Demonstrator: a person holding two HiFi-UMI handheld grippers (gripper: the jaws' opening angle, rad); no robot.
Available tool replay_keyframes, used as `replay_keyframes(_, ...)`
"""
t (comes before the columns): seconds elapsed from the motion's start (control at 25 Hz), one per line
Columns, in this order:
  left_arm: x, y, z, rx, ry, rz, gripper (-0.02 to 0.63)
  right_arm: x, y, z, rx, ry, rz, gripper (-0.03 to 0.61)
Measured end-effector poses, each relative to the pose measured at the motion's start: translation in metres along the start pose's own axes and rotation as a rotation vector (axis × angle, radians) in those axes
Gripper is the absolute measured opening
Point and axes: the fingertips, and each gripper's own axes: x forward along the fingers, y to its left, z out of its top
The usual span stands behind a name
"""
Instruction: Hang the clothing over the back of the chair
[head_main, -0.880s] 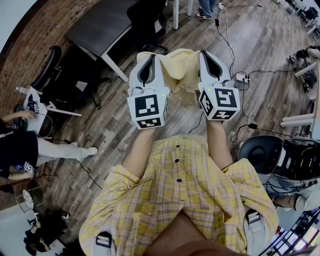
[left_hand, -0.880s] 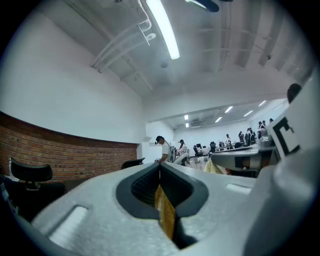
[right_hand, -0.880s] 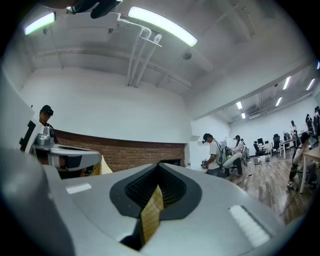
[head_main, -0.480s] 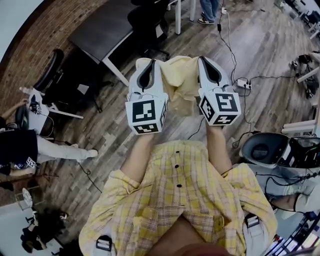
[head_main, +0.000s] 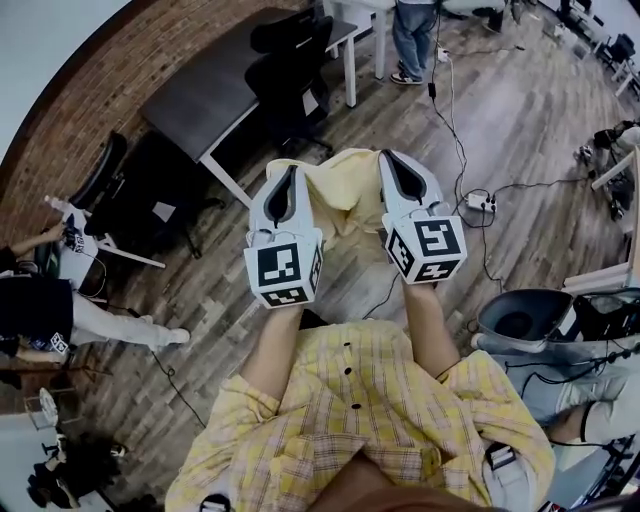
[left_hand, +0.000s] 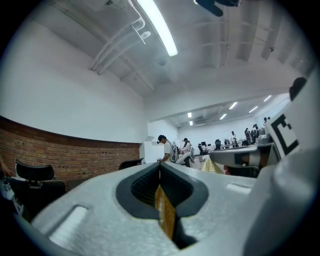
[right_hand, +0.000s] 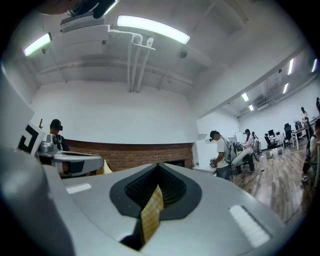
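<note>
A pale yellow checked garment (head_main: 345, 190) hangs stretched between my two grippers, held up in front of the person. My left gripper (head_main: 283, 185) is shut on its left edge; a strip of the yellow cloth (left_hand: 165, 215) shows pinched between its jaws. My right gripper (head_main: 398, 170) is shut on the right edge, with the cloth (right_hand: 150, 212) caught in the same way. A black office chair (head_main: 290, 75) stands ahead, beyond the garment, by a dark desk (head_main: 215, 75). Both gripper views point level across the room toward the ceiling.
Cables and a power strip (head_main: 478, 202) lie on the wood floor to the right. A grey round stool (head_main: 520, 320) stands near right. A person (head_main: 412, 30) stands at the far end; another sits at left (head_main: 60, 310). A second black chair (head_main: 95, 165) stands by the brick wall.
Both grippers have dropped a little in the head view with the garment still held between them. The view has shifted forward, so the desk and black chair show more fully.
</note>
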Motion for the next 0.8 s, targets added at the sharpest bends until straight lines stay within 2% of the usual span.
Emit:
replay_keyframes(0.24,0.017,-0.011,0.003,0.014,0.031,0.004,0.003,0.007,-0.025,0.008,0.026,-0.006,0.02,0.009)
replay_keyframes(0.48,0.04,-0.007,-0.012,0.002,0.061,0.018,0.003,0.029,-0.043,-0.004,0.04,0.024,0.026,0.009)
replay_keyframes(0.8,0.114,0.027,-0.03,0.024,0.092,0.028,0.003,0.105,-0.065,-0.019,0.014,0.056,0.051,0.009)
